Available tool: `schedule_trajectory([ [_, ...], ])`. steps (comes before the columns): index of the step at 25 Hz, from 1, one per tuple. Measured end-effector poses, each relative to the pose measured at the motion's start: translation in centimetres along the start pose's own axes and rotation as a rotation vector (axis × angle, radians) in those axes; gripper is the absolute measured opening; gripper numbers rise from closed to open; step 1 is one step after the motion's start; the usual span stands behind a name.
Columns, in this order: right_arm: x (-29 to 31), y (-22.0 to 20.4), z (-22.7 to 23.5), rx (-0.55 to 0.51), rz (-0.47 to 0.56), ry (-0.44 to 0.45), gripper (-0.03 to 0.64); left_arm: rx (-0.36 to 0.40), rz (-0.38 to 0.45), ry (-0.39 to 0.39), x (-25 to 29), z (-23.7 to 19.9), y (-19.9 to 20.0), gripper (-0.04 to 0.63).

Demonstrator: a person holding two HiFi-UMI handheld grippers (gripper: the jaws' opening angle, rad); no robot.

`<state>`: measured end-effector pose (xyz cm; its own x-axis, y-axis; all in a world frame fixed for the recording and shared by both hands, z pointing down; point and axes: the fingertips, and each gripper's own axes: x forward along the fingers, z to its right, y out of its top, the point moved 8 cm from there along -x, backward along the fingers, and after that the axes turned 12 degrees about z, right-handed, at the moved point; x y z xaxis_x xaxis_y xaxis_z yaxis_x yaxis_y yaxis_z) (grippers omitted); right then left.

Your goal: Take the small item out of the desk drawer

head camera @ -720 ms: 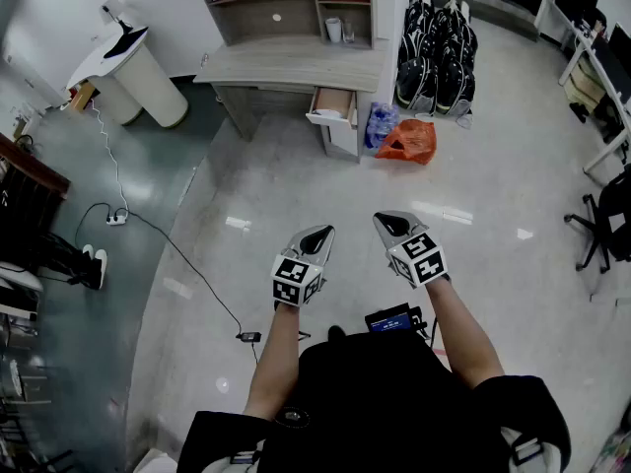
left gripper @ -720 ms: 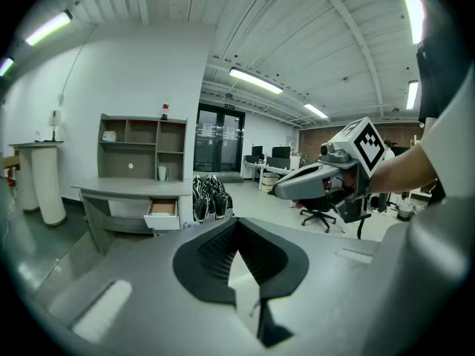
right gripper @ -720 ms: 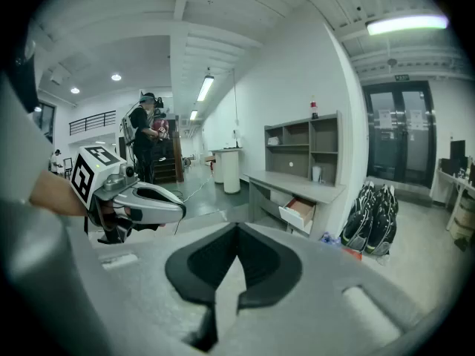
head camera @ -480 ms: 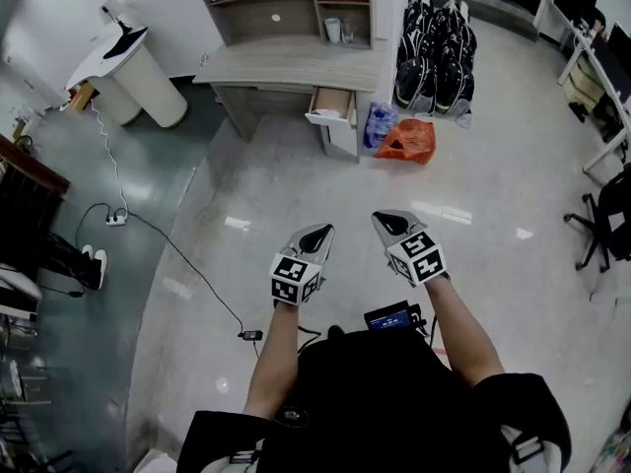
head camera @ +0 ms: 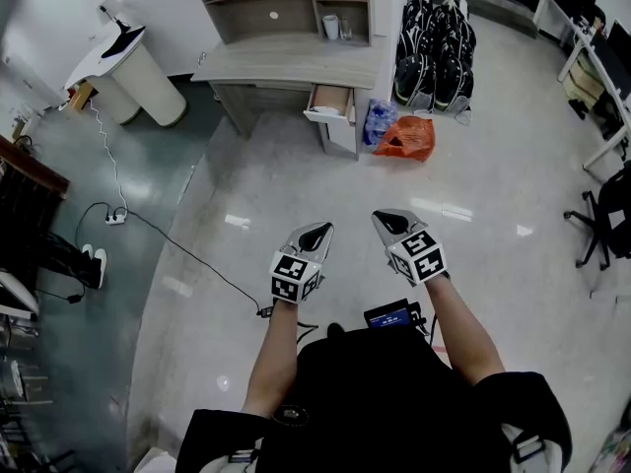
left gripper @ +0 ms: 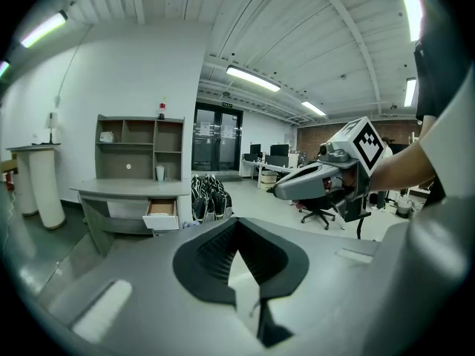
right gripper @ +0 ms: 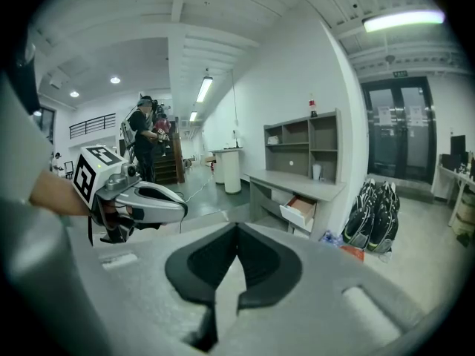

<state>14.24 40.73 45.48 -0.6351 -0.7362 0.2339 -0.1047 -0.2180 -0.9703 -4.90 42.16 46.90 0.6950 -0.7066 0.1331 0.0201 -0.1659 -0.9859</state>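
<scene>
The desk (head camera: 296, 65) stands well apart at twelve o'clock, its drawer (head camera: 330, 106) open; the small item, presumably inside, is too small to see. Left gripper (head camera: 319, 231) and right gripper (head camera: 385, 221) hover closed, empty. Reaching in closed could shove the item deeper.

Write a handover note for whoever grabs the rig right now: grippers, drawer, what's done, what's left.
Grippers: the left hand-held gripper has its jaws together and is empty, held out over the floor. The right hand-held gripper is the same.
Things: the drawer is already open, under the desk across the room. Its contents are too small to make out.
Done: nothing taken yet.
Left: walk to the desk, find the small item, lift it out.
</scene>
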Motion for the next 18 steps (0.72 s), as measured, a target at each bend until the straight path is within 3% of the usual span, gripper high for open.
schedule_trajectory([
  [18,-0.3,-1.0,3.2,0.027,-0.006,0.044,0.003,0.024,-0.046,0.029,2.6,1.3,-0.8,0.002],
])
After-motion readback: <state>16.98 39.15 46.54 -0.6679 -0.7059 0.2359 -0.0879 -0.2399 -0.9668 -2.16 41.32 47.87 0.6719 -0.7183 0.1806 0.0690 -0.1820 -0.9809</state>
